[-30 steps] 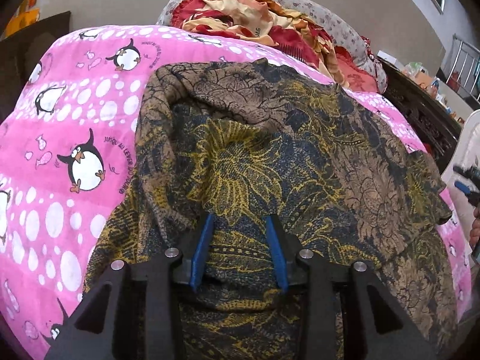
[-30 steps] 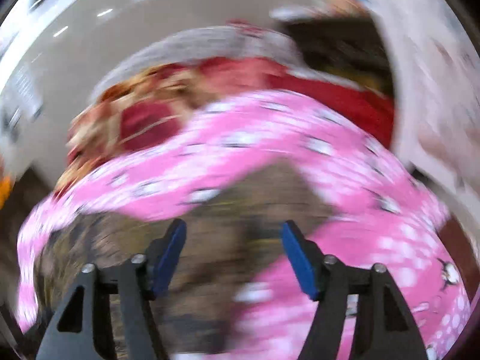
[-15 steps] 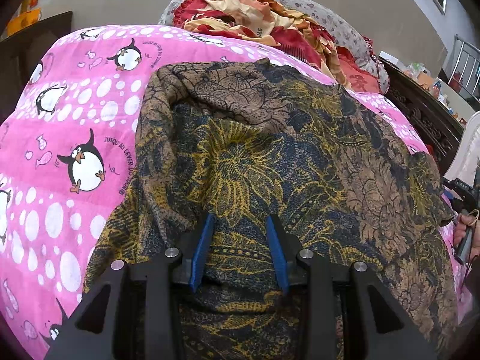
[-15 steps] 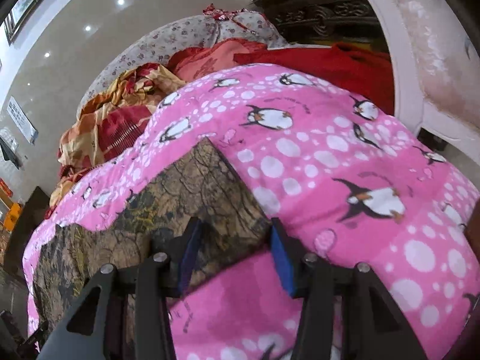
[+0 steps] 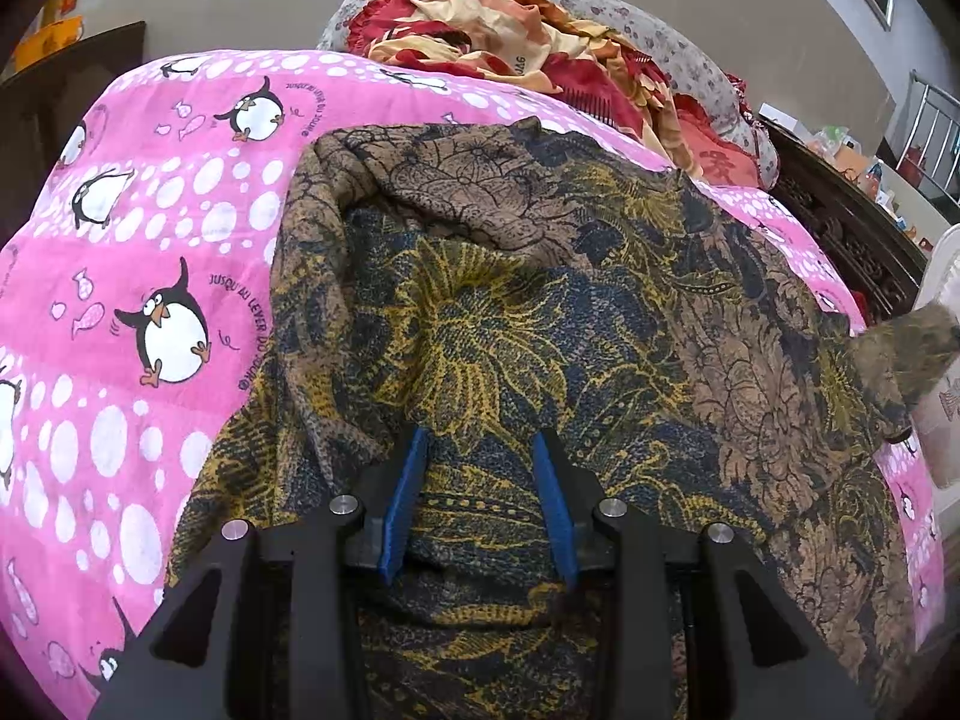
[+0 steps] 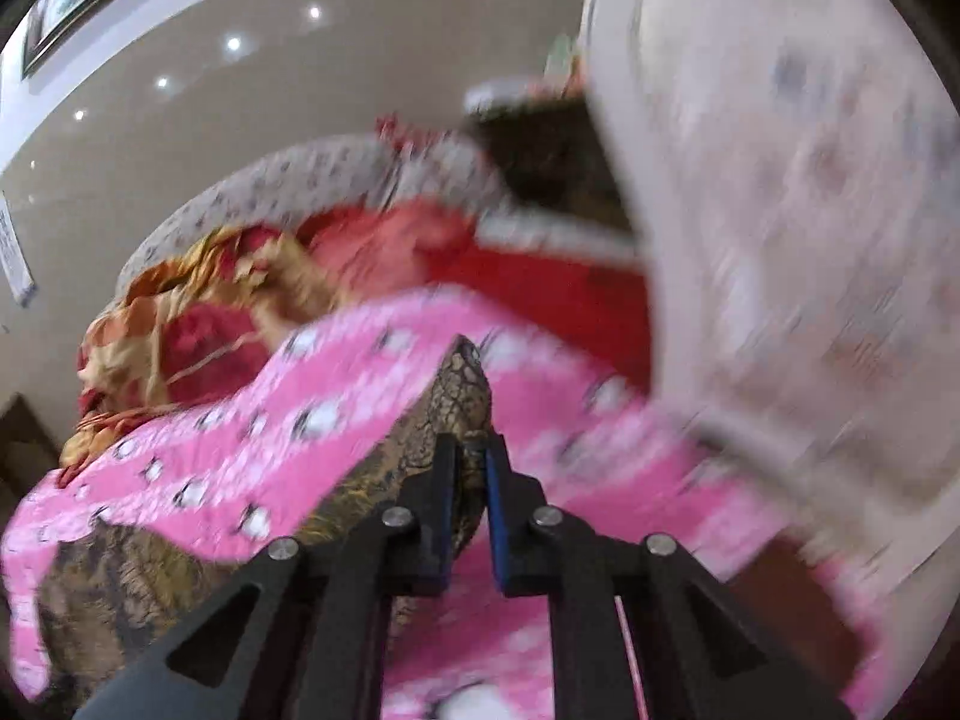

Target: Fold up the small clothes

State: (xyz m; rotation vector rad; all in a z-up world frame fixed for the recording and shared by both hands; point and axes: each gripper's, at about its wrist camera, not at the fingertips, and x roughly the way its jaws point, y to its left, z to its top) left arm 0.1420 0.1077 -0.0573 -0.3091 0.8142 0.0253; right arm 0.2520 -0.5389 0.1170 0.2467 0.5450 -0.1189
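Observation:
A brown, navy and yellow floral cloth (image 5: 540,312) lies spread on the pink penguin bedspread (image 5: 150,276). My left gripper (image 5: 480,450) rests on the cloth's near part with its blue fingers apart, the fabric lying between them. My right gripper (image 6: 471,450) is shut on a corner of the cloth (image 6: 462,384) and holds it lifted off the bedspread (image 6: 336,414). That raised corner shows at the right edge of the left wrist view (image 5: 906,354). The right wrist view is blurred.
A red and cream crumpled blanket (image 5: 510,42) and a grey floral pillow (image 5: 660,42) lie at the bed's far end. A dark carved wooden bed frame (image 5: 840,228) runs along the right. A white chair back (image 6: 780,228) stands close on the right.
My right gripper closed on the cloth's corner and lifted it; the raised corner now appears at the right of the left wrist view. My left gripper stayed in place.

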